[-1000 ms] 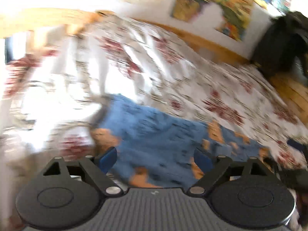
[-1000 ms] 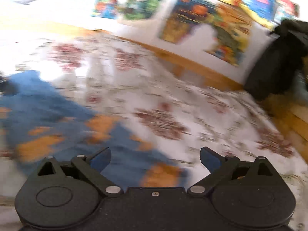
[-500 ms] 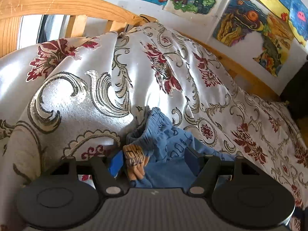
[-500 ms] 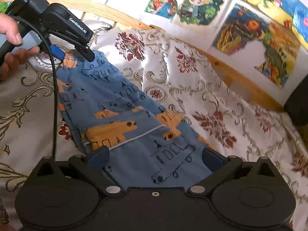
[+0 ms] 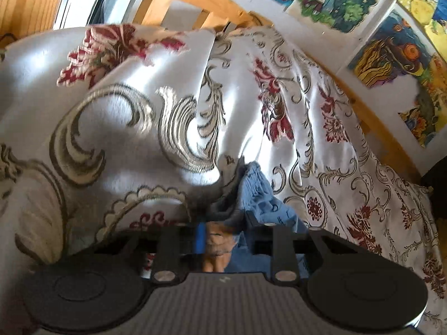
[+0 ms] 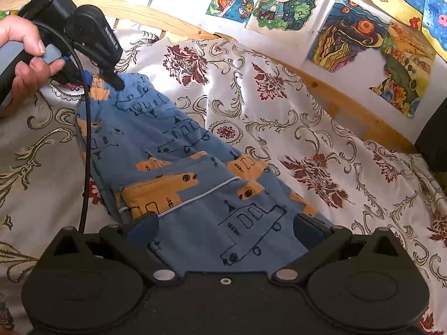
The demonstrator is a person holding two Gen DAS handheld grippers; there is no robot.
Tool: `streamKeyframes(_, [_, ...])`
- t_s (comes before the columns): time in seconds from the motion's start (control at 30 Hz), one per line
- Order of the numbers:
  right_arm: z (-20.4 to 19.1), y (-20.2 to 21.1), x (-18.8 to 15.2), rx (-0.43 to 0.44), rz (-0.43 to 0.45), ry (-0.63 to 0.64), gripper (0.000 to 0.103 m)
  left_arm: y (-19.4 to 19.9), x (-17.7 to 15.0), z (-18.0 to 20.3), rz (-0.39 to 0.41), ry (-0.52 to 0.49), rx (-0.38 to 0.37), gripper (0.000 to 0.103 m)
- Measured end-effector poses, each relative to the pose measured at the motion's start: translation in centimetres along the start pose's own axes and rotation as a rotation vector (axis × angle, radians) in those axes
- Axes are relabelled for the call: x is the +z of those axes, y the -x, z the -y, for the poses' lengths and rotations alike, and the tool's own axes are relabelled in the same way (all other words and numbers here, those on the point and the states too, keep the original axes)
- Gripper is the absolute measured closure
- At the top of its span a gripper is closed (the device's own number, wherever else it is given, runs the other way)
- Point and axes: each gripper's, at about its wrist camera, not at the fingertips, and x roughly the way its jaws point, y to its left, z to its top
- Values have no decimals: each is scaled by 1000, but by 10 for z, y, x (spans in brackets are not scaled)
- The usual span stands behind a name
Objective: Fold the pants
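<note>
Blue pants (image 6: 178,150) pinched at waistband between left fingers (image 5: 199,237).

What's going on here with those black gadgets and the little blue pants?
A person is folding a pair of blue pants printed with orange and outlined vehicles, spread on a floral bedspread. Each hand holds a black two-finger tool. The left tool is closed on the waistband end of the pants, near the wooden headboard, with the person's hand around its handle. The right tool is open, its fingers spread on either side of the other end of the pants, gripping nothing.
</note>
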Motion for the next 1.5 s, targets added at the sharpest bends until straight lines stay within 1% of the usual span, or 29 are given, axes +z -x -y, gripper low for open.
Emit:
streamKeyframes(0.07, [2,1,2,-4,7,0,1,3,-2,5,9,-2,0,80])
streamKeyframes(0.2, [20,6,8,-10,21,-34,1,20,-9,35,74,-115,2,82])
streamKeyframes(0.33, [56,11,13,-6,4,-110,1,45,-18,79,138,-254,-68,83])
streamKeyframes(0.4, [79,15,13,-3,-7,-165,1,57,-25,102,155,-338,-110,83])
streamKeyframes(0.5, [112,24,7,2,-18,-258,1,73,-45,137,169,-477,-187,83])
streamKeyframes(0.6, [147,32,-1,15,-26,-389,1,84,-72,169,148,-629,-263,83])
streamKeyframes(0.7, [183,39,-12,44,-30,-575,1,85,-111,196,101,-809,-324,82])
streamKeyframes(0.77, [207,42,-24,95,-23,-736,1,82,-140,207,59,-902,-357,82])
streamKeyframes(0.83, [224,42,-35,165,-11,-882,1,74,-169,218,-12,-974,-378,82])
streamKeyframes(0.87, [230,40,-41,210,-15,-946,1,70,-181,221,-39,-1000,-385,82])
streamKeyframes(0.93, [235,34,-50,281,-36,-1029,2,62,-204,229,-76,-1068,-389,82])
streamKeyframes(1.0, [233,25,-57,341,-70,-1071,6,57,-222,233,-88,-1128,-380,82])
streamKeyframes(1.03, [230,22,-58,361,-91,-1072,11,55,-226,234,-87,-1140,-373,81])
streamKeyframes(1.07, [227,18,-58,377,-110,-1069,15,53,-229,233,-88,-1142,-367,81])
streamKeyframes(1.1, [223,16,-60,390,-130,-1063,17,50,-229,235,-94,-1135,-363,81])
streamKeyframes(1.2, [212,7,-61,402,-179,-1046,26,45,-226,236,-108,-1115,-358,80])
streamKeyframes(1.23, [210,4,-61,403,-185,-1047,34,47,-225,234,-107,-1118,-357,80])
streamKeyframes(1.27, [207,3,-61,405,-189,-1053,45,47,-226,233,-105,-1125,-354,80])
streamKeyframes(1.3, [207,1,-62,405,-191,-1056,51,51,-226,231,-101,-1131,-353,80])
streamKeyframes(1.33, [205,0,-62,401,-195,-1056,64,54,-228,231,-97,-1137,-352,80])
streamKeyframes(1.37, [204,-1,-61,389,-201,-1050,72,54,-228,232,-92,-1142,-351,80])
streamKeyframes(1.4, [204,-2,-62,376,-204,-1045,73,55,-229,232,-86,-1145,-353,80])
streamKeyframes(1.43, [205,-2,-62,372,-202,-1044,78,57,-229,233,-82,-1146,-354,80])
streamKeyframes(1.47, [206,0,-62,367,-193,-1046,80,58,-228,235,-76,-1144,-353,80])
streamKeyframes(1.5, [208,1,-61,364,-179,-1046,81,60,-227,237,-67,-1140,-354,80])
